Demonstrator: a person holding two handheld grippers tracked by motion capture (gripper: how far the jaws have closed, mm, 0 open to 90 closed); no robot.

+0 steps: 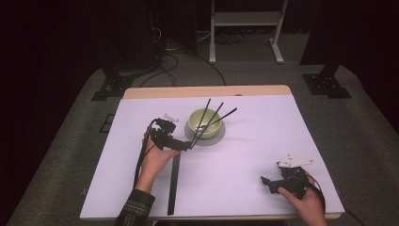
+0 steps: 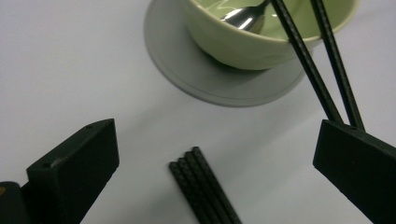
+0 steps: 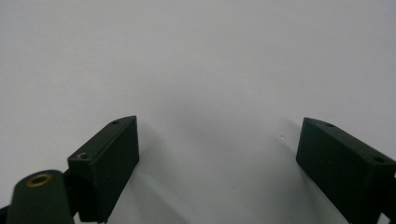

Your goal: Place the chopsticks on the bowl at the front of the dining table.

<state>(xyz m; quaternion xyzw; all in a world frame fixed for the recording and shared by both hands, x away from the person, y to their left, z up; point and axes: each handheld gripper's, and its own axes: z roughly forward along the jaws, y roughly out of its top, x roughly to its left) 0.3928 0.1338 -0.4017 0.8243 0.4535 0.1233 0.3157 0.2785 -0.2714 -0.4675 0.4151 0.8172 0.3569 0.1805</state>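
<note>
A pale green bowl [image 1: 205,121] stands on a grey saucer [image 1: 207,139] at the middle of the table. Inside the bowl [image 2: 243,44] lies a metal spoon [image 2: 243,19]. Black chopsticks [image 1: 214,117] lean across the bowl's rim and point away from me. Their near ends [image 2: 322,88] are hidden behind one jaw of my left gripper [image 2: 217,140]. That gripper [image 1: 187,146] is open just left of the saucer [image 2: 187,70]. More black chopsticks [image 2: 205,193] lie flat on the table between its jaws. My right gripper [image 3: 219,135] is open over bare table, near the front right [image 1: 266,181].
The flat chopsticks [image 1: 174,181] run from my left hand toward the table's front edge. The white table top [image 1: 263,141] ends in a wooden strip at the back. Beyond it are a dark floor, cables and a white stand [image 1: 244,21].
</note>
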